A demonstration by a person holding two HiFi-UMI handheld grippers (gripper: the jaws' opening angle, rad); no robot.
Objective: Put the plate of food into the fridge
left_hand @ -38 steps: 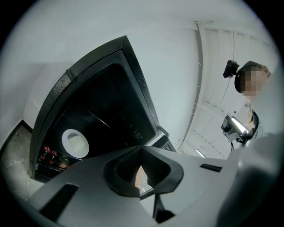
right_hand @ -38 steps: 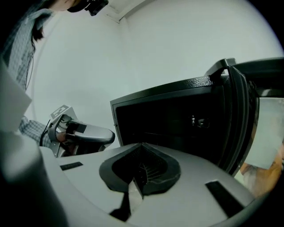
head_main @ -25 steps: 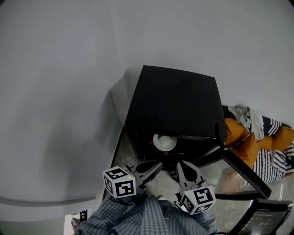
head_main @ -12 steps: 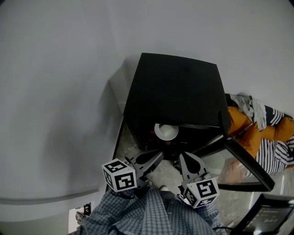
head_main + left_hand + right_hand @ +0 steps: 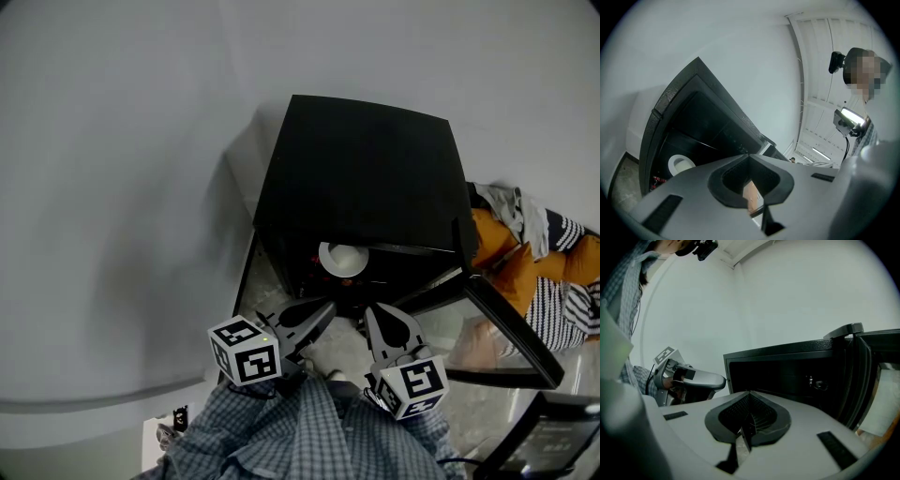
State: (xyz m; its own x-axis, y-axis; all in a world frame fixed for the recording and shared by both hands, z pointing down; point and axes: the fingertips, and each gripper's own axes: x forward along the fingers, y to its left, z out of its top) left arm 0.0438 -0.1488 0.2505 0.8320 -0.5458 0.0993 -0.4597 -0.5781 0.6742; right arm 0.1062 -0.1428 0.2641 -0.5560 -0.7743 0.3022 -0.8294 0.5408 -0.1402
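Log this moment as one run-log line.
fridge: door open | plate: inside fridge | left hand-held gripper: shut, empty, before opening | right hand-held gripper: shut, empty, before opening

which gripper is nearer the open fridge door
The right gripper: the door swings out on its side, and the left gripper lies beyond it, farther from that door.

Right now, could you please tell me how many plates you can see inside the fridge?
1. A white plate sits inside the open black fridge, left of the middle of the opening; the left gripper view shows it too. The dark interior may hide others.
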